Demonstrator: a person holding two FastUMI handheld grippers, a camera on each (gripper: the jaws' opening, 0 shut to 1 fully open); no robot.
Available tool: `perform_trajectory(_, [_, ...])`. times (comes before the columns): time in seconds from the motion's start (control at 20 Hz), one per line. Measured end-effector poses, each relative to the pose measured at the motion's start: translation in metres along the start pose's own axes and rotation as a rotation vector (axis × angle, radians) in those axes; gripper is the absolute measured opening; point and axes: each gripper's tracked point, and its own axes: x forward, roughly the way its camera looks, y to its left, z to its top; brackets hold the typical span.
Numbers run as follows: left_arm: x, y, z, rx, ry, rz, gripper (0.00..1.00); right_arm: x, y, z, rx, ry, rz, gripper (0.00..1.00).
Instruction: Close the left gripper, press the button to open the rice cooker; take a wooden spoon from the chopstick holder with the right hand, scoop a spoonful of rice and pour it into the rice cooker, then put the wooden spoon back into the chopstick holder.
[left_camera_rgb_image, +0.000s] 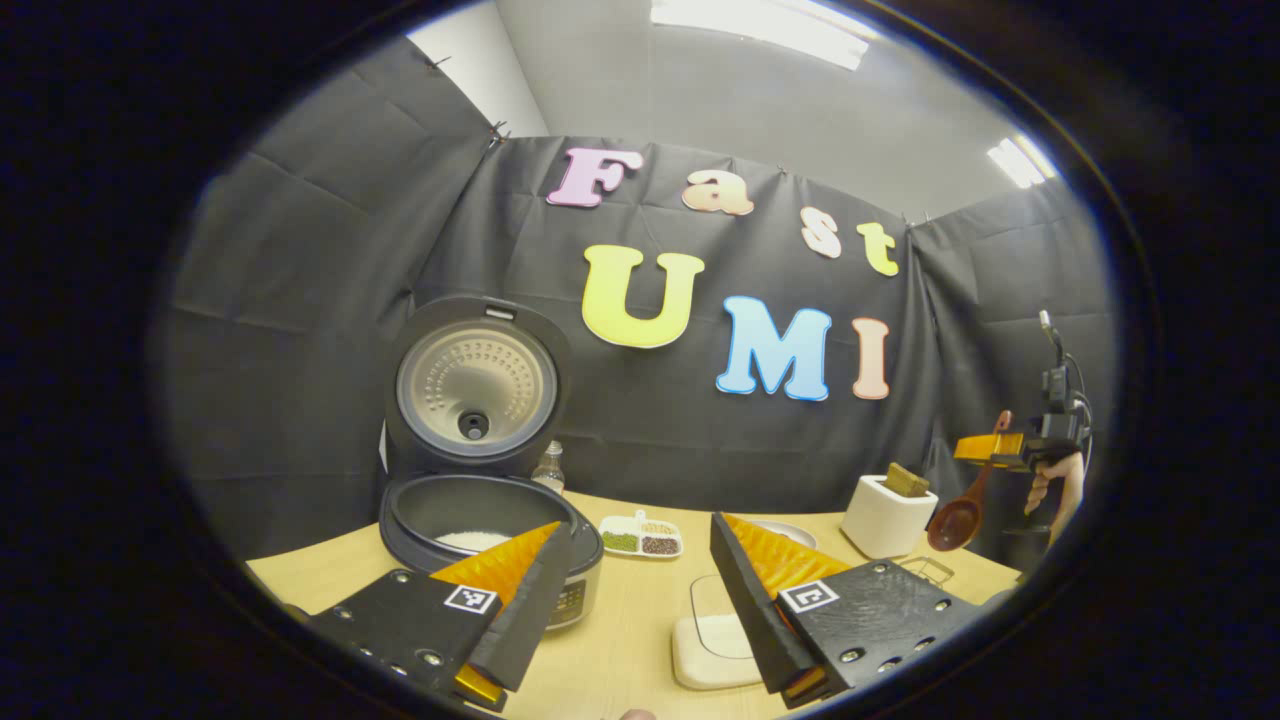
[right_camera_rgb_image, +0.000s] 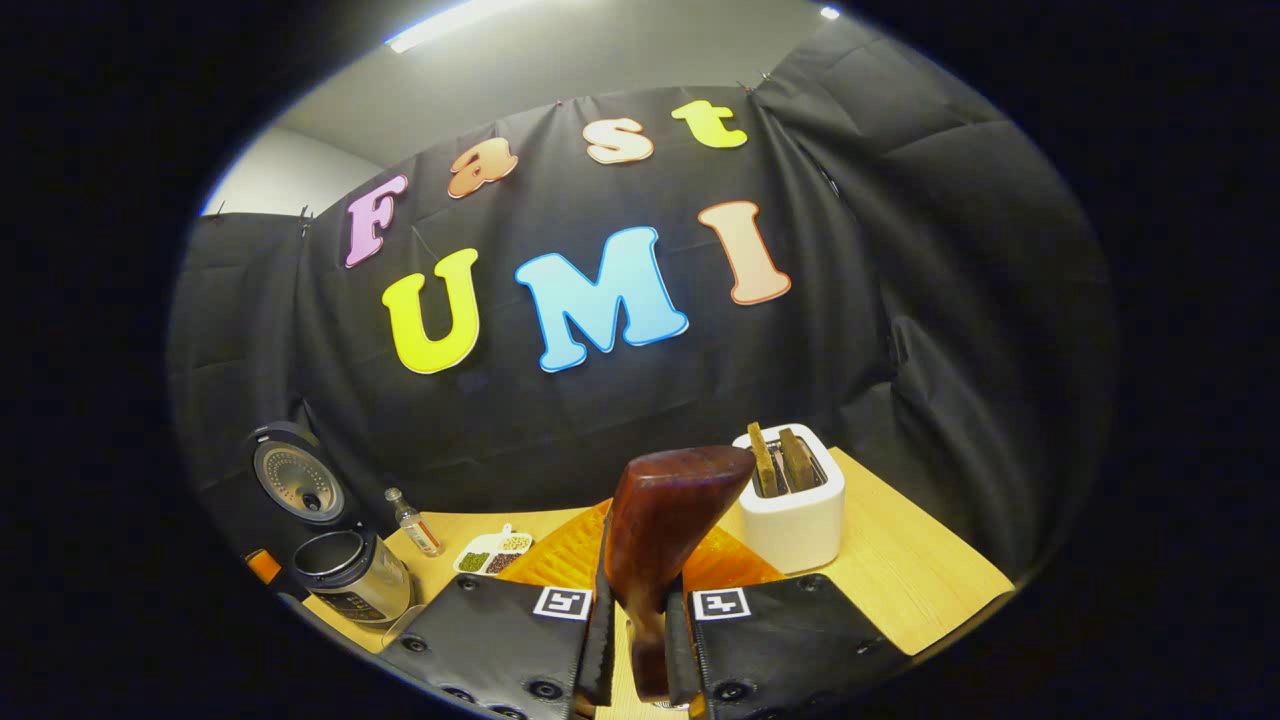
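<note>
Table (left_camera_rgb_image: 620, 640) edge near, R claw (right_camera_rgb_image: 640, 640) grips wooden spoon (right_camera_rgb_image: 665, 520)

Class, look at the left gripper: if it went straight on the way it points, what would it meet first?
Probably the small divided dish on the table, ahead between the left gripper fingers; depth is unclear. The open rice cooker sits just left of that line.

Open rice cooker (left_camera_rgb_image: 480, 520), lid up, at table's (left_camera_rgb_image: 620, 640) left; white holder (left_camera_rgb_image: 885, 515) at right. Between them bare tabletop, crossed only by a small divided dish (left_camera_rgb_image: 640, 538) and a flat white pad (left_camera_rgb_image: 712, 650).
</note>
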Motion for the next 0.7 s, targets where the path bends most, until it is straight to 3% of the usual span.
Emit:
perform_trajectory(0.25, [0.003,-0.01,0.003,0.041,-0.007,0.008,0.87,0.01,-0.02,-0.031,0.025,0.048,-0.027,0.23])
perform_trajectory(0.7, [0.003,-0.003,0.005,-0.025,-0.02,0.039,0.87,0.032,-0.042,-0.089,0.083,0.128,-0.093,0.23])
